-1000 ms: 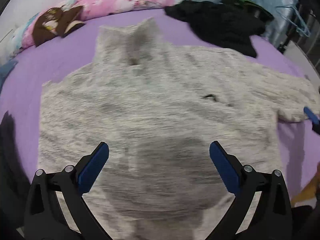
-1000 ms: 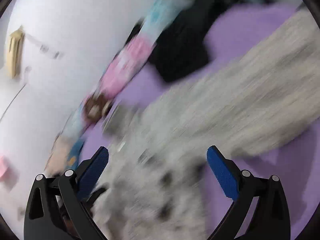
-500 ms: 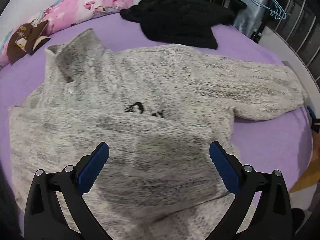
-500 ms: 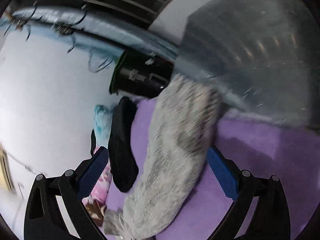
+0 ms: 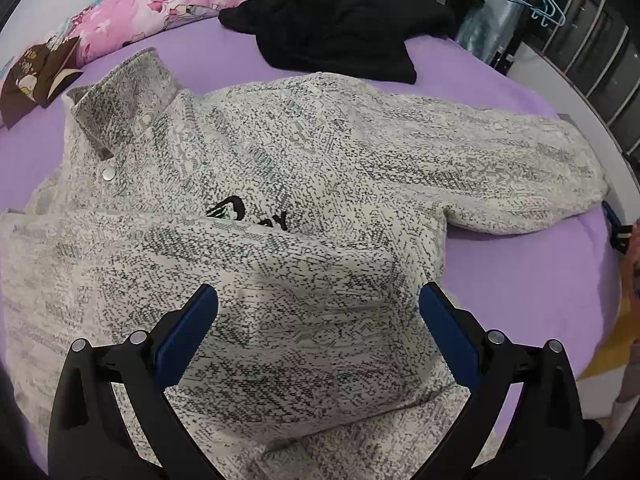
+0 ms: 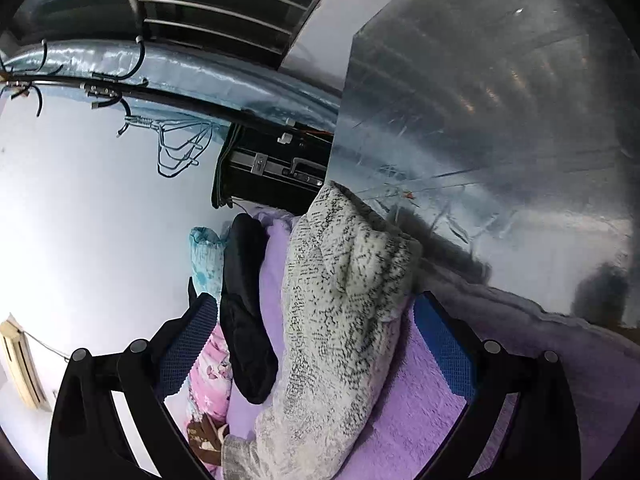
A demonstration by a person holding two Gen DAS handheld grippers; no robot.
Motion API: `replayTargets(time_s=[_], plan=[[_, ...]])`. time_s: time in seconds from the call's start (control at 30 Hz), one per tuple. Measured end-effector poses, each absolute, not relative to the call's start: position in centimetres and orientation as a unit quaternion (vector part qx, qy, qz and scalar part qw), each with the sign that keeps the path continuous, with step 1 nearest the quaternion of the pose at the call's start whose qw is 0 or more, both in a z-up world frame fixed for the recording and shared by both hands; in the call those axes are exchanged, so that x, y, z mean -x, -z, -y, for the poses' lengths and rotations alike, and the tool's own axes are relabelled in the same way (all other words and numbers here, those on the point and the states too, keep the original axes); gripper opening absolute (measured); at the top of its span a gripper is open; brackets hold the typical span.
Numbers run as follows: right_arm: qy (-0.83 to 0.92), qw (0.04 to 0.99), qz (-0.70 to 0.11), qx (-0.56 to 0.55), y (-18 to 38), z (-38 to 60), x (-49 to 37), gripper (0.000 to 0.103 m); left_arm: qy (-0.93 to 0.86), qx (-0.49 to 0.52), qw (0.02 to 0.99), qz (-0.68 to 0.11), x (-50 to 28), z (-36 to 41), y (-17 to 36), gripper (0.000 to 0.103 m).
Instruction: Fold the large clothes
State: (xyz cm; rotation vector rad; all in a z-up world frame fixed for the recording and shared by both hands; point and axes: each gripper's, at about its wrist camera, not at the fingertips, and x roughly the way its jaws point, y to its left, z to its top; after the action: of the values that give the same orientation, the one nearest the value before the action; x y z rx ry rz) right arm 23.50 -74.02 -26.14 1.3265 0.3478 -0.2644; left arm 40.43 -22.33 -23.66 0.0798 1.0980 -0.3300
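1. While both blue-padded jaws gape wide and empty, the left gripper (image 5: 318,320) hovers over a nubby grey-white fleece jacket (image 5: 280,208) filling the frame centre on a purple sheet (image 5: 520,280).
2. The right gripper (image 6: 316,332), equally wide and empty, frames the jacket's rounded sleeve (image 6: 344,280) at centre.

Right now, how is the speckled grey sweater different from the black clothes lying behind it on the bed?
The grey knit sweater is pale and speckled; the black garment is plain dark. The sweater lies spread out, one sleeve folded across its front; the black garment sits in a crumpled heap. The sweater takes up far more of the bed and lies nearest the open left gripper. Both rest on the purple bed sheet.
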Motion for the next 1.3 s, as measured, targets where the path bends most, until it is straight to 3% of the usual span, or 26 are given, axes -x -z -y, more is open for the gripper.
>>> replayTargets(time_s=[0.5, 0.6, 0.63, 0.67, 0.77, 0.83, 0.87, 0.93, 1.17, 1.3], plan=[[0.13, 0.79, -0.158, -0.578, 26.4, 74.2, -25.4, 0.094, 0.181, -0.009, 0.832, -0.524, -40.9, 24.1, 23.1, 0.097], [0.128, 0.797, -0.166, -0.567, 26.6, 74.3, -25.5, 0.066, 0.187, -0.002, 0.829, -0.527, -41.1, 24.9, 22.9, 0.097], [0.126, 0.796, -0.169, -0.567, 26.7, 74.4, -25.5, 0.046, 0.191, 0.001, 0.828, -0.527, -41.1, 25.1, 22.6, 0.097], [0.124, 0.794, -0.173, -0.57, 26.9, 74.5, -25.5, 0.036, 0.195, 0.003, 0.827, -0.527, -41.2, 25.4, 22.4, 0.097], [0.12, 0.779, -0.176, -0.589, 27.6, 74.8, -25.1, 0.034, 0.208, 0.0, 0.827, -0.523, -41.4, 26.7, 21.2, 0.097], [0.122, 0.771, -0.183, -0.598, 27.5, 74.8, -24.9, 0.037, 0.214, -0.002, 0.829, -0.517, -41.6, 27.3, 20.4, 0.097], [0.12, 0.76, -0.185, -0.611, 27.6, 74.8, -24.8, 0.055, 0.215, -0.002, 0.83, -0.515, -41.6, 27.6, 20.1, 0.097], [0.102, 0.747, -0.171, -0.635, 27.6, 74.7, -24.5, 0.072, 0.217, -0.003, 0.831, -0.512, -41.6, 28.0, 19.6, 0.097], [0.124, 0.766, -0.172, -0.607, 27.1, 74.2, -25.4, 0.081, 0.229, 0.005, 0.82, -0.525, -41.8, 28.7, 20.0, 0.097], [0.116, 0.784, -0.175, -0.584, 26.9, 74.4, -26.7, 0.08, 0.238, 0.017, 0.805, -0.544, -42.8, 29.3, 22.3, 0.097]])
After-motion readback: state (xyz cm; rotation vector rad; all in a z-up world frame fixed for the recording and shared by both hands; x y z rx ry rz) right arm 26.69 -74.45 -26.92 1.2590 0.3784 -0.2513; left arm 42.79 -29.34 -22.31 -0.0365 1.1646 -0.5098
